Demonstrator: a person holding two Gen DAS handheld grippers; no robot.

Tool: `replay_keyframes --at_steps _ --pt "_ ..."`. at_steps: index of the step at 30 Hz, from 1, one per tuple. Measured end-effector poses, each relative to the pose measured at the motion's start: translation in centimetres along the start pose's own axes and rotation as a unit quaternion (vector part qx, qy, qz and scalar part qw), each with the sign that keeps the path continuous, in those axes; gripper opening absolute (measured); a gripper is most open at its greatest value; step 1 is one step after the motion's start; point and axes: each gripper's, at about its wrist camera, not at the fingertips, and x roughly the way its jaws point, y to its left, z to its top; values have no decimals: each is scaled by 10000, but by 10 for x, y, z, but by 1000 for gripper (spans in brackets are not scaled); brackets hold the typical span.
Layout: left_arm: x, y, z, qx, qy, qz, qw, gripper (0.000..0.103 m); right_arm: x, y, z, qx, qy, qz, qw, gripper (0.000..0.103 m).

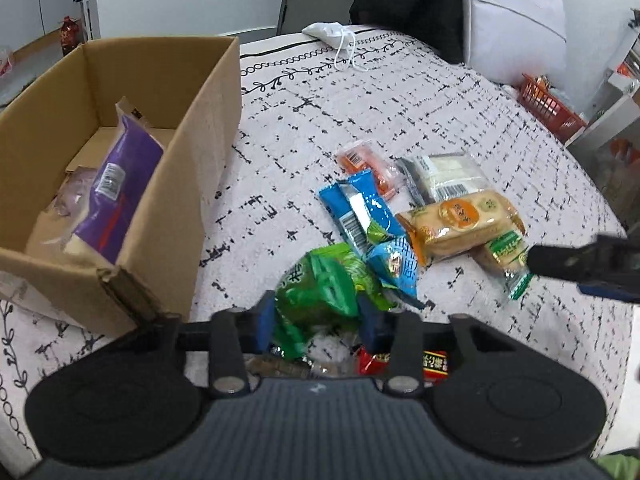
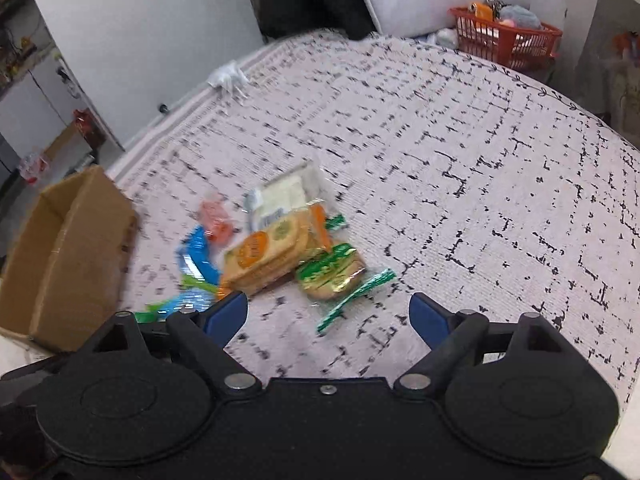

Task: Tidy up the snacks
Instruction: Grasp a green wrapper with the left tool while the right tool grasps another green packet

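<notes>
My left gripper (image 1: pixel 316 312) is shut on a green snack bag (image 1: pixel 324 292), held just right of the open cardboard box (image 1: pixel 200 120). The box holds a purple packet (image 1: pixel 116 188). On the patterned bedspread lie a blue packet (image 1: pixel 360 212), an orange packet (image 1: pixel 364 164), a white packet (image 1: pixel 448 176), an orange-label biscuit pack (image 1: pixel 460 224) and a green-label biscuit pack (image 1: pixel 504 256). My right gripper (image 2: pixel 328 312) is open and empty, just in front of the green-label biscuit pack (image 2: pixel 332 276); it enters the left wrist view (image 1: pixel 580 264) at the right.
A red packet (image 1: pixel 432 364) lies under my left gripper. A white drawstring pouch (image 1: pixel 328 36) lies at the far edge of the bed. A red basket (image 2: pixel 504 36) and a white pillow (image 1: pixel 516 20) stand beyond the bed. The box also shows at the left in the right wrist view (image 2: pixel 60 256).
</notes>
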Motion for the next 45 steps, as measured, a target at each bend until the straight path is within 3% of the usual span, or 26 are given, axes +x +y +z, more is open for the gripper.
replay_keyframes --at_steps 4,12,15,17,18,19,22,33,45 --pt "-4 -1 3 26 -32 -27 10000 36 21 0 -1 -73 135 -243 9996 75" --pt "-19 2 4 -116 -129 -91 9998 36 34 -1 -7 -168 -29 -514 9985 77" --pt "-29 2 3 -155 -160 -125 9997 36 35 -2 -10 -137 -141 -449 9988 72" --pt "-35 2 1 -172 -182 -131 9996 36 35 1 -10 -248 -244 -432 9985 55" --pt "-38 3 1 -186 -191 -144 9995 36 34 2 -11 -295 -290 -426 9982 34" --pt "-42 4 0 -198 -212 -156 9995 36 32 2 -11 -284 -288 -381 9985 25" --pt "-54 4 -1 -189 -307 -159 9992 36 27 -2 -12 -116 -249 -193 9994 18" --pt "-95 6 -10 -237 -586 -222 9978 36 -11 1 -21 -34 -418 41 9991 12" --pt "-139 14 -10 -249 -954 -169 9950 36 -55 5 -28 131 -938 529 9941 9"
